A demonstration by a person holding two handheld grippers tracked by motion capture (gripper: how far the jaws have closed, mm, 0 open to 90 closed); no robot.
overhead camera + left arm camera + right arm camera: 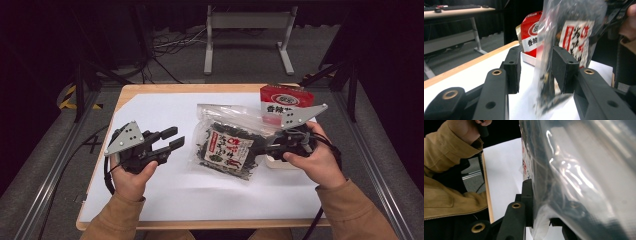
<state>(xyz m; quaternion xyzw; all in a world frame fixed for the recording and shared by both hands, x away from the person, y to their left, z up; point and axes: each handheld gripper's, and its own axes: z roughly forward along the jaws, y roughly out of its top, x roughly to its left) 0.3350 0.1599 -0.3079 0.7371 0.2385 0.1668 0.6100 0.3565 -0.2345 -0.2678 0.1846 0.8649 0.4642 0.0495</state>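
Note:
A clear plastic bag of dark dried food with a red and white label (227,147) hangs tilted above the white sheet. My right gripper (267,145) is shut on its right edge; in the right gripper view the bag (574,170) presses against the left jaw and hides the other. My left gripper (172,140) stands open to the left of the bag, a small gap away. In the left gripper view the bag (569,32) hangs blurred past the parted jaws of my left gripper (535,70), with no pad pressing on it.
A red snack packet (285,100) stands in a white box (277,161) at the back right, behind the bag. A white sheet (165,190) covers most of the wooden table (125,90). A metal frame stands on the floor beyond the table.

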